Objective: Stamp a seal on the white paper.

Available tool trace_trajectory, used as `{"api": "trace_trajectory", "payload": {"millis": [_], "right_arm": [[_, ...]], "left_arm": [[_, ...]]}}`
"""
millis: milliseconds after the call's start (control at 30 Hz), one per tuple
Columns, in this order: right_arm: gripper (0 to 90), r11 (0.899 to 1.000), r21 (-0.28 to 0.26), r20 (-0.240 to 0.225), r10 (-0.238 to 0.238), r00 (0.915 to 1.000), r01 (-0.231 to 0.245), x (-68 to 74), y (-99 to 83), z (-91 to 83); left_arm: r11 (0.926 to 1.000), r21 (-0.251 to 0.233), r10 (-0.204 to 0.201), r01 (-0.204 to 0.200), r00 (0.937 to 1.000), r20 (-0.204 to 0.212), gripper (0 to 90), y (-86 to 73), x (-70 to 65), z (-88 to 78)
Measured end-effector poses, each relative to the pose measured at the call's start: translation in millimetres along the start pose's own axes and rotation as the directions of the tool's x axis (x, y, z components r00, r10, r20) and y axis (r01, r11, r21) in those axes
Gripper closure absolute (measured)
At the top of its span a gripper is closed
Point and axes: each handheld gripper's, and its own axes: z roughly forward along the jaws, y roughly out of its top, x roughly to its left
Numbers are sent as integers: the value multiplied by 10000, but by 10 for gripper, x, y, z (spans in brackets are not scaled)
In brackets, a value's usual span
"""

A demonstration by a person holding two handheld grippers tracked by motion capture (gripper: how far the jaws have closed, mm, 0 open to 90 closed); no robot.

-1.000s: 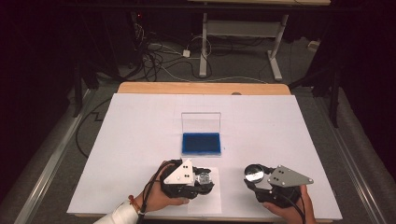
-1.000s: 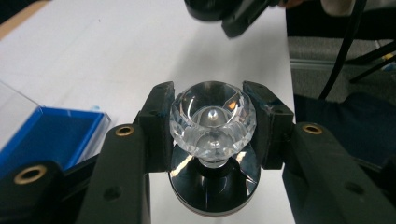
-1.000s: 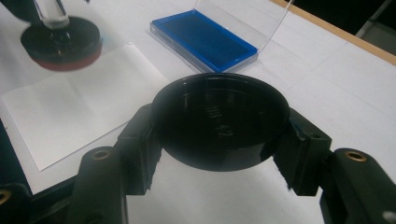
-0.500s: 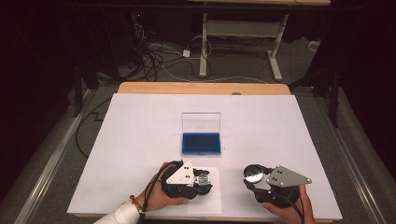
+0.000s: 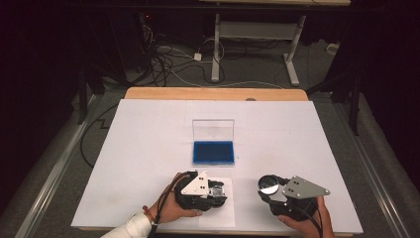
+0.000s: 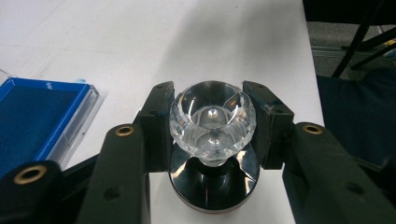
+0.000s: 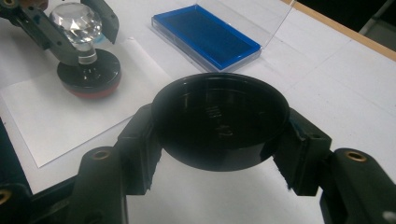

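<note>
- Where the high view looks down on the desk (image 5: 148,148), the left tongs (image 5: 218,191) and right tongs (image 5: 270,187) sit near its front edge, with the blue case (image 5: 213,152), its clear lid upright, beyond and between them.
- The left gripper view shows what is clamped: a faceted crystal knob (image 6: 212,122) pinched between both pads, above its black round base (image 6: 214,186).
- The right gripper view shows the right tongs closed on a shallow black cap (image 7: 219,123), hollow side up; the knob stands far left on a paper sheet (image 7: 60,121).
</note>
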Motion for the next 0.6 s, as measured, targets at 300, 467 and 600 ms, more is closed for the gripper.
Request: {"api": "trace_trajectory", "payload": {"millis": [300, 467, 600], "right_arm": [[391, 10000, 51, -9, -47, 10000, 47, 5, -1, 4], [391, 10000, 63, -3, -58, 10000, 58, 5, -2, 4], [391, 10000, 58, -6, -67, 10000, 67, 6, -1, 4]], "left_arm": [[10000, 58, 65, -65, 9999, 78, 547, -18, 1, 17], [9998, 171, 66, -67, 10000, 57, 547, -35, 2, 37], [9997, 226, 22, -25, 10000, 90, 547, -55, 4, 59]]}}
